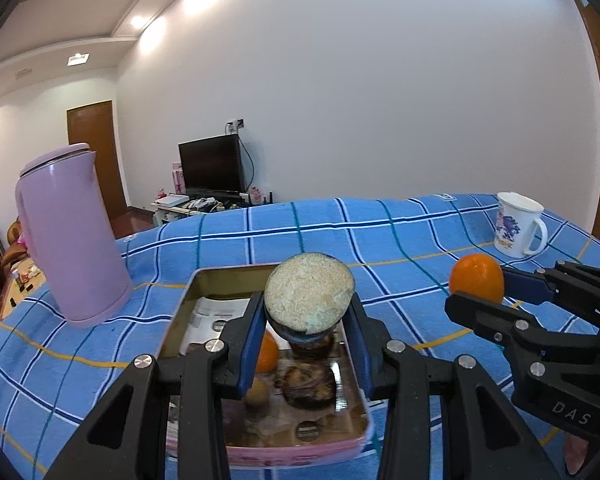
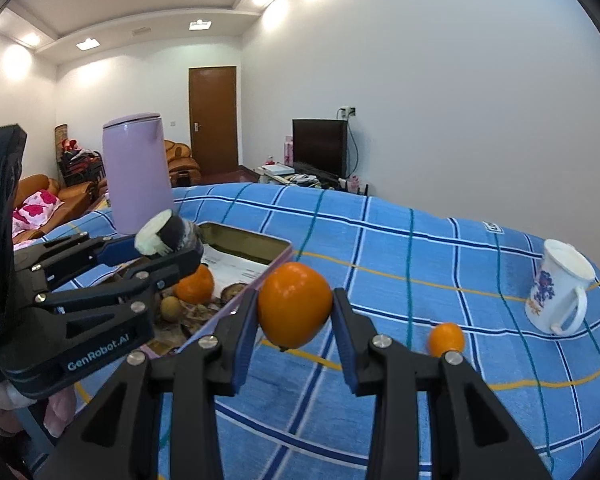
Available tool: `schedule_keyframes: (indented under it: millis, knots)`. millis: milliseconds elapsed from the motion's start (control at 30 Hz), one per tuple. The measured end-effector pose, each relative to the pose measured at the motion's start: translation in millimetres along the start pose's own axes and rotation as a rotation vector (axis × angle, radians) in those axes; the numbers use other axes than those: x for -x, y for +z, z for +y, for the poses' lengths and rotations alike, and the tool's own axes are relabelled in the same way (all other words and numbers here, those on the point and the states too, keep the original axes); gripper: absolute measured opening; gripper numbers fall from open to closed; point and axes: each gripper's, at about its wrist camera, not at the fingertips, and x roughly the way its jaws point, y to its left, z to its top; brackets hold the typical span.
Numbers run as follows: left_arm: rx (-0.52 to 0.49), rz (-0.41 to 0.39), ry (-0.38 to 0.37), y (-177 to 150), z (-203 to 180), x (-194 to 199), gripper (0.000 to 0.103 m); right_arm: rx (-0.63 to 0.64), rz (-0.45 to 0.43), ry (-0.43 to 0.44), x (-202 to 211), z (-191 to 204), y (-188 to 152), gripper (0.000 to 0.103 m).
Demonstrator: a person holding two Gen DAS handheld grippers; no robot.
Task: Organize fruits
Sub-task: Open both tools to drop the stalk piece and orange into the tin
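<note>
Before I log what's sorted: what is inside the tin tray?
Inside the tin tray: an orange, a small brownish fruit, dark fruit halves and printed paper. The left gripper covers the rest.

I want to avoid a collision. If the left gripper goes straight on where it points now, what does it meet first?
Probably the tin: the left gripper, shut on a cut fruit, points down into it. Depth is unclear.

the tin (image 2: 256, 246) lies on the desk (image 2: 380, 248), kettle (image 2: 138, 172) behind it, mug (image 2: 560, 292) far right, small orange (image 2: 446, 338) between.
</note>
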Motion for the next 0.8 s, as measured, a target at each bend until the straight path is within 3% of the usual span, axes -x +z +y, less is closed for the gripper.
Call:
schedule_keyframes:
  millis: [533, 800]
  knots:
    - [0.061, 0.009, 0.09, 4.7, 63.1, 0.4, 0.041, 0.053, 0.024, 0.082, -23.8, 40.5, 14.7, 0.039]
    - [0.073, 0.053, 0.106, -1.3, 76.8, -13.3, 0.041, 0.062, 0.083, 0.12, -48.6, 57.3, 11.2, 0.039]
